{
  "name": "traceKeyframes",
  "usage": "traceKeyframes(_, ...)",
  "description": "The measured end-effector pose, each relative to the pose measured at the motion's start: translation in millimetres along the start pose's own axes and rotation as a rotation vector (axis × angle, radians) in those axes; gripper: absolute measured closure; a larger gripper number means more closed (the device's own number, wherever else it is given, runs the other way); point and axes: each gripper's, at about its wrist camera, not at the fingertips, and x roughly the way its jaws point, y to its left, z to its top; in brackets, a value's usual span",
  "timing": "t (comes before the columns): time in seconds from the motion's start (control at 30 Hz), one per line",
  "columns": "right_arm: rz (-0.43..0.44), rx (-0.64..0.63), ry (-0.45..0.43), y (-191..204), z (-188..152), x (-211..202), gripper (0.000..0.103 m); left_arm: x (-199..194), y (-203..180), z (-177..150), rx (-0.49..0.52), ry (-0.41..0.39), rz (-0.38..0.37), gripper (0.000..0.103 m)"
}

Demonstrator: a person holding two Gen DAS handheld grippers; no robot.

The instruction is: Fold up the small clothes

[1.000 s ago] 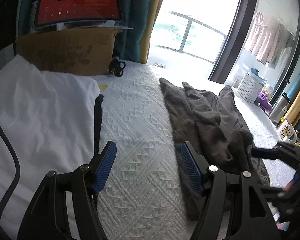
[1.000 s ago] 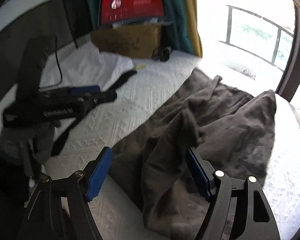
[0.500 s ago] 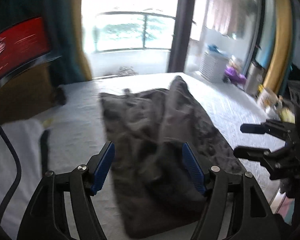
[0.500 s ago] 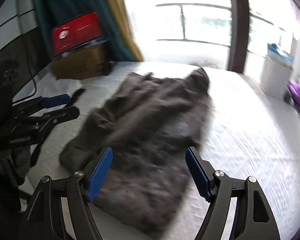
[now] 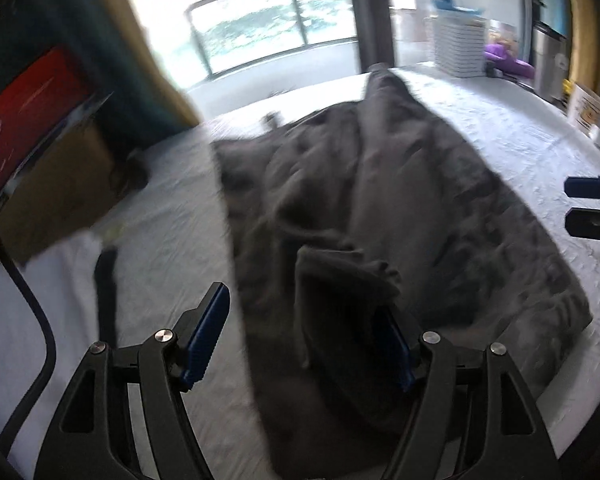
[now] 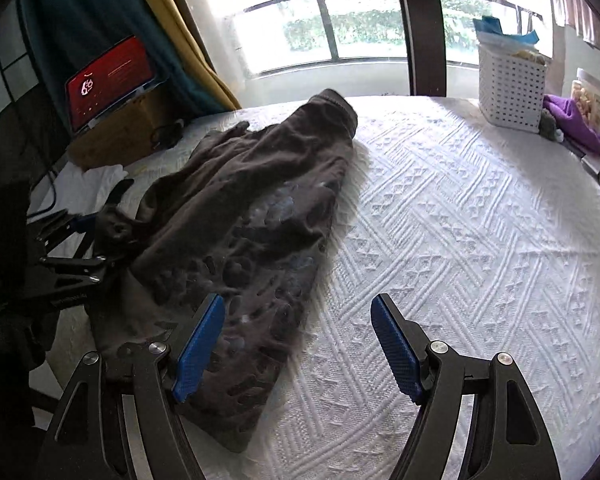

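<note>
While both wrists tip down toward the bed, notes by view —

Left wrist view
- Garment: dark grey garment [image 5: 380, 208] lies crumpled along the white quilted bed [image 5: 172, 248], far end toward the window; unfolded, so I judge folding not yet begun.
- Left gripper [image 5: 300, 344]: my jaws stand wide, nothing pinched. A raised flap at the garment's near edge sits between them and hides part of the right-hand pad; the left-hand pad is over bare bedspread. Whether that hidden pad touches cloth, I cannot tell.
- Why so placed: straddling the near edge, likely to take that flap as a corner for spreading.
- Blur: heavy; fine detail unreadable.
- Surroundings: cardboard box [image 5: 56, 188] with red screen [image 5: 24, 112] at left, white cloth [image 5: 40, 312] nearer; tips of the other tool at the right edge.

Right wrist view
- Garment: same piece [image 6: 252, 216], running from near the window down to the bed's near edge, bunched on its left side.
- Right gripper [image 6: 298, 354]: jaws wide, holding nothing. Left-hand pad over the garment's near right border, right-hand pad over bare bed.
- Why so placed: mirrors the left, one tool per side of the near hem; a two-point lift would flatten it, I judge.
- Surroundings: white perforated basket [image 6: 512, 88] and purple item [image 6: 576, 120] well apart at far right.
</note>
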Motion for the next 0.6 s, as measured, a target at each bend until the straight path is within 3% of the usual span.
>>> traceKeyframes(0.33,0.003,-0.060,0.058,20,-8,23,0.026,-25,44,-48,-0.124,0.059,0.066,0.032)
traceKeyframes(0.6,-0.026,-0.056,0.081,20,-24,26,0.025,-49,50,-41,-0.176,-0.020,-0.044,0.032)
